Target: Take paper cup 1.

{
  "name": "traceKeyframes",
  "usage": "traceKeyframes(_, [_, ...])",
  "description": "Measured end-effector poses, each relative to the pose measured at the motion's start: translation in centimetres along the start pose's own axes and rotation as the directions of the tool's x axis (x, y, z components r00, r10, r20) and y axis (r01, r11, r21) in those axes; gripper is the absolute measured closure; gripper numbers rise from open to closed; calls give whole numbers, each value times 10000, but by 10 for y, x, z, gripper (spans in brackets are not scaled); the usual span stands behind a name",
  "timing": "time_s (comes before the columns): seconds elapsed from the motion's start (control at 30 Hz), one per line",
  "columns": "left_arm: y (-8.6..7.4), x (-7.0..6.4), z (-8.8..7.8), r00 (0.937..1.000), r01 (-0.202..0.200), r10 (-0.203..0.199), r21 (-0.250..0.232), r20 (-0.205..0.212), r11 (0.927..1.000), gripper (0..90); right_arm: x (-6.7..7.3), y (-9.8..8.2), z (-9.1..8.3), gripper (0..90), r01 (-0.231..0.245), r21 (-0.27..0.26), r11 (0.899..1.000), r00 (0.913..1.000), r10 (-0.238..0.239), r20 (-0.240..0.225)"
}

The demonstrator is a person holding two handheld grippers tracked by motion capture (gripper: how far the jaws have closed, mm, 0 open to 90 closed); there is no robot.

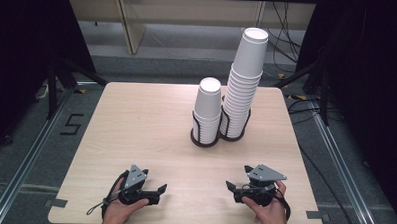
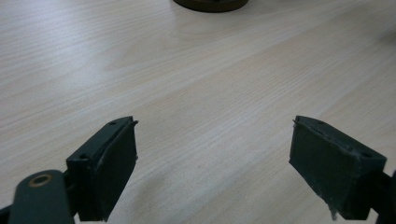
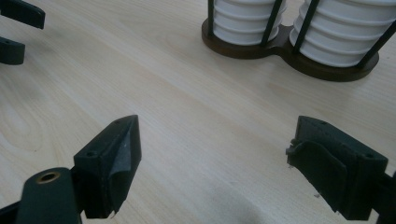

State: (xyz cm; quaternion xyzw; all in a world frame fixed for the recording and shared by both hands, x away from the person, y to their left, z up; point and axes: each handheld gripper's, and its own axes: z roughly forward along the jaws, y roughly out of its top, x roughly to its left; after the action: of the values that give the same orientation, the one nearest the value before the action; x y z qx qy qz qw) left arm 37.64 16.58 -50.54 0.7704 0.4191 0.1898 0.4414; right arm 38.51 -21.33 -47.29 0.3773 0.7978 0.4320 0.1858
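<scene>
Two stacks of white paper cups stand in a dark double wire holder (image 1: 206, 141) at the middle back of the table: a short stack (image 1: 208, 110) on the left and a tall, leaning stack (image 1: 243, 83) on the right. My left gripper (image 1: 161, 190) rests near the front edge, held in a hand, its jaws open over bare wood (image 2: 215, 135). My right gripper (image 1: 237, 177) lies at the front right, open too, with nothing between its fingers (image 3: 215, 135). In the right gripper view the holder (image 3: 285, 52) and both stacks' lower cups (image 3: 243, 18) are ahead.
The light wooden table (image 1: 136, 120) has wide bare room on its left half and between the grippers and the holder. The holder's base edge (image 2: 210, 4) sits at the top of the left gripper view. Black stands and cables line the floor around the table.
</scene>
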Motion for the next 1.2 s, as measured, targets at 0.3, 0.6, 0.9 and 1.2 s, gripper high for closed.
traceKeyframes(0.3, [1, 0, -1, 9998, 83, -79, -273, 180, 9996, 144, 3, 4, 4, 162, 156, -142, 9998, 9999, -156, -13])
traceKeyframes(0.6, [0, 1, -1, 9998, -70, 75, -266, 175, 9996, 144, 8, 26, 5, 160, 311, -645, 9974, 9991, -329, -268])
traceKeyframes(0.9, [0, 1, -1, 9997, -89, 93, -186, 219, 9998, 145, 7, 58, 13, 158, 416, -982, 9943, 9984, -451, -339])
traceKeyframes(1.2, [0, 3, -2, 9999, -69, 70, -103, 81, 9999, 145, 3, 86, 24, 157, 141, -1225, 9924, 9994, -177, -282])
